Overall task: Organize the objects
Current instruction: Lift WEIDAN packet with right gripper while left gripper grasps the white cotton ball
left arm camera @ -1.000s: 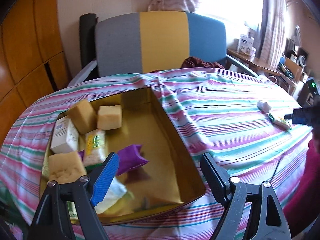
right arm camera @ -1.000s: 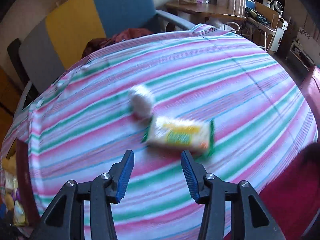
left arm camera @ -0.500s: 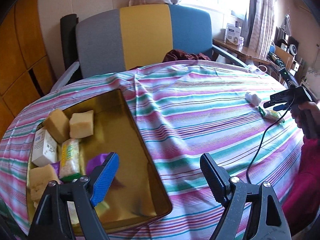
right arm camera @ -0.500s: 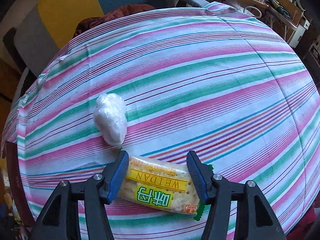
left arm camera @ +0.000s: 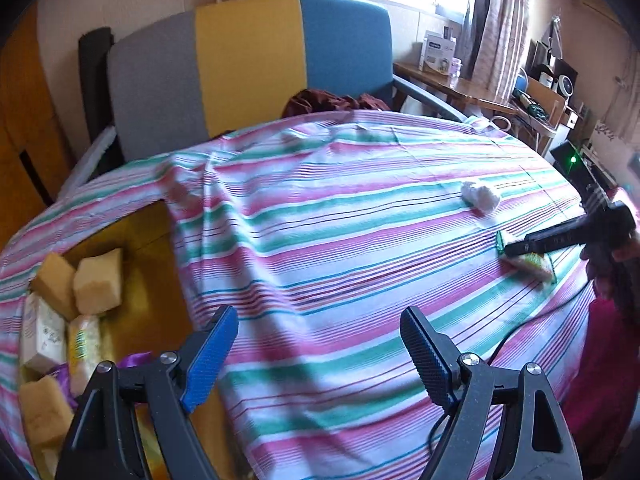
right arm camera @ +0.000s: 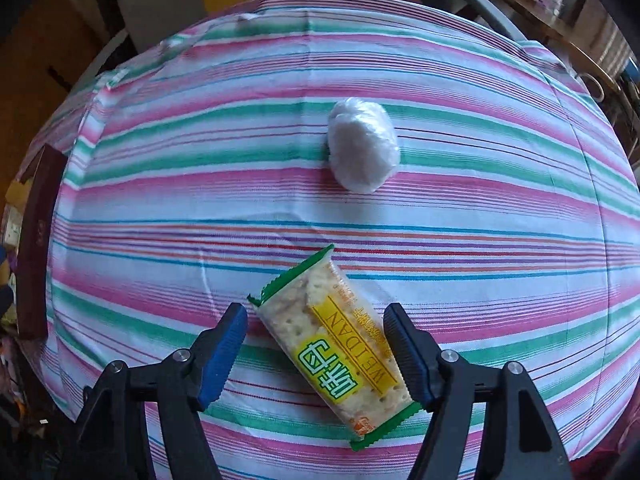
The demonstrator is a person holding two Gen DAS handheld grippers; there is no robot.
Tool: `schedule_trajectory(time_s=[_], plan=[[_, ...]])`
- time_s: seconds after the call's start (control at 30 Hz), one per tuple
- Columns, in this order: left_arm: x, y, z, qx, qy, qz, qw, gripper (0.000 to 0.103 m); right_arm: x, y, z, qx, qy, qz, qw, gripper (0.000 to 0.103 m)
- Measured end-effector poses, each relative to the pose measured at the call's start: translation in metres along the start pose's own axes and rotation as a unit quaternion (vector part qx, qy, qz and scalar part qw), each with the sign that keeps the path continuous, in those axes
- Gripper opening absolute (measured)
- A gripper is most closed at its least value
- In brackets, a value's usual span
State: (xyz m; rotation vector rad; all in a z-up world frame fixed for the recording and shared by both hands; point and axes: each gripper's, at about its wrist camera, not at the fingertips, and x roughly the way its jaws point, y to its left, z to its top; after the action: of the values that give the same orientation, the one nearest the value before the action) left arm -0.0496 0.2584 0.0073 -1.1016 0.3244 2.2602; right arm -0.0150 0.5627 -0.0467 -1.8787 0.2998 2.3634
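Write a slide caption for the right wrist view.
Right gripper, jaws opening, straddles a cracker pack beside a white wad.

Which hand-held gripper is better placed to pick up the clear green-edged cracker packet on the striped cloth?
Right. The right hand-held gripper already straddles the clear green-edged cracker packet, its jaws opening around it, pads not yet pressing. The left hand-held gripper is open and empty beside the gold tin box, across the cloth from the packet.

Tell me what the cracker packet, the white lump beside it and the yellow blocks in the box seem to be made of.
Cracker packet: glossy clear plastic film with printed label; crackers show through.
White lump: likely something soft wrapped in thin crinkled plastic; it glints, contents unclear.
Yellow blocks: probably sponge or foam; matte, porous-looking faces.
Box: looks like gold-toned metal or coated card; smooth sheen.
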Motion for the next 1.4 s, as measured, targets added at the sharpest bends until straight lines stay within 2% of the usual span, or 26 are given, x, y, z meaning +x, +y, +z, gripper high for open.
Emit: schedule_trajectory(time_s=[0.2,0.27,0.33,0.43,0.5,0.7,0.87,1.1,1.13,1.17,1.33,1.37,1.4], plan=[[0.023,-0.014,0.022,0.010,0.006,-0.001,0.9999,0.084,0.017,0.011,-0.004,-0.048,0.061,-0.063,0.995,0.070],[0.031,-0.021,0.031,0.009,0.009,-0.010,0.9999,0.084,0.012,0.013,-0.005,-0.050,0.053,-0.063,0.995,0.044],[0.039,-0.029,0.038,0.013,0.010,-0.014,0.9998,0.084,0.008,0.011,-0.006,-0.039,0.048,-0.098,0.993,0.044],[0.052,-0.044,0.049,0.022,0.012,-0.023,0.9994,0.083,-0.002,-0.012,-0.007,0.034,0.023,-0.102,0.994,0.044],[0.063,-0.056,0.058,0.022,0.016,-0.035,0.9990,0.080,-0.011,-0.033,-0.007,0.097,-0.004,-0.117,0.988,0.044],[0.099,-0.103,0.078,0.032,0.046,-0.072,0.9958,0.068,-0.005,-0.074,-0.015,0.222,-0.027,-0.073,0.972,0.044],[0.123,-0.139,0.098,0.027,0.056,-0.101,0.9930,0.068,-0.005,-0.072,-0.014,0.204,-0.030,-0.069,0.976,0.044],[0.158,-0.185,0.130,0.023,0.063,-0.114,0.9912,0.068,-0.006,-0.070,-0.013,0.202,-0.029,-0.066,0.977,0.044],[0.164,-0.190,0.133,0.022,0.065,-0.114,0.9911,0.068,-0.006,-0.070,-0.013,0.202,-0.028,-0.066,0.977,0.044],[0.169,-0.197,0.136,0.021,0.068,-0.115,0.9908,0.069,-0.006,-0.070,-0.013,0.171,-0.026,-0.057,0.983,0.044],[0.203,-0.222,0.145,0.028,0.085,-0.102,0.9907,0.068,-0.008,-0.072,-0.014,0.179,-0.029,-0.047,0.982,0.045],[0.212,-0.226,0.145,0.030,0.092,-0.096,0.9906,0.065,-0.008,-0.072,-0.014,0.179,-0.028,-0.046,0.982,0.045],[0.220,-0.229,0.143,0.034,0.102,-0.093,0.9899,0.050,-0.008,-0.073,-0.014,0.179,-0.028,-0.044,0.982,0.045]])
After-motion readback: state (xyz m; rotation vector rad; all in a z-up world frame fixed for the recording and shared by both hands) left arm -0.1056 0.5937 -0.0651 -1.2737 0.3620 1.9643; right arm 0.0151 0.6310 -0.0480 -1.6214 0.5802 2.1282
